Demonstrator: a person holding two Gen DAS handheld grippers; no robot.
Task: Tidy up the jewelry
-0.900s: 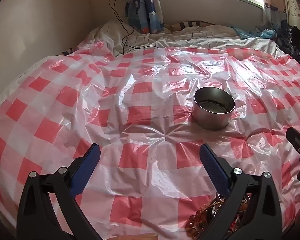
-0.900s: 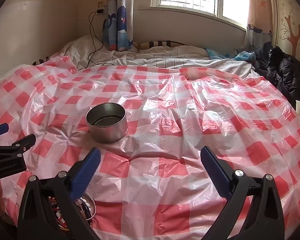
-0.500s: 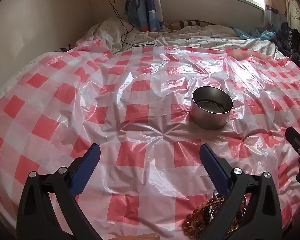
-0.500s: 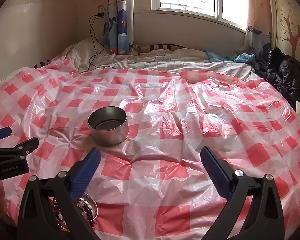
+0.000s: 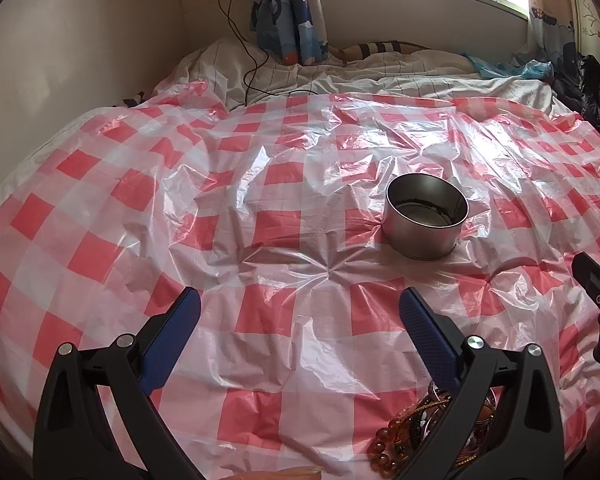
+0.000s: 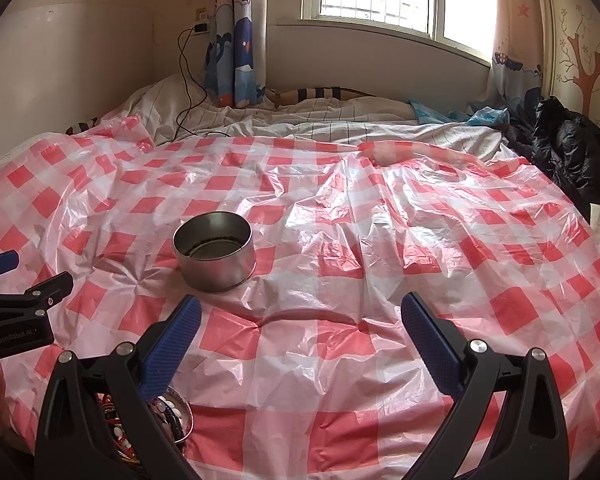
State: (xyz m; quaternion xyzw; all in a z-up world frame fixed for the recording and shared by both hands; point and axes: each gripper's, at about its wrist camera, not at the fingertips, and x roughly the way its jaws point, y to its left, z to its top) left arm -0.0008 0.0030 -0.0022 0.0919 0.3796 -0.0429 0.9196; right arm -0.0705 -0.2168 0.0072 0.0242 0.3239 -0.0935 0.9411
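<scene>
**Both tongs spread above the checked sheet, jewelry at the near edge**

The left tongs (image 5: 300,312) hover with their 2 blue-padded fingers spread wide, holding nothing. The right tongs (image 6: 301,314) are likewise spread and hold nothing. Both hang over a bed covered by a crinkled red-and-white checked plastic sheet (image 5: 276,184).

The jewelry (image 5: 404,436), a tangle of amber beads and strands, lies at the near edge of the sheet, partly hidden behind the right finger of the left tongs. In the right wrist view the same pile (image 6: 168,412) sits in a shallow shiny dish (image 6: 186,420), tucked behind the left finger of the right tongs.

A round metal tin (image 5: 426,220), open at the top, stands upright farther out on the sheet, well apart from the jewelry. Its inside looks dark; what it contains cannot be made out. In the right wrist view the tin (image 6: 216,256) lies left of centre.
</scene>
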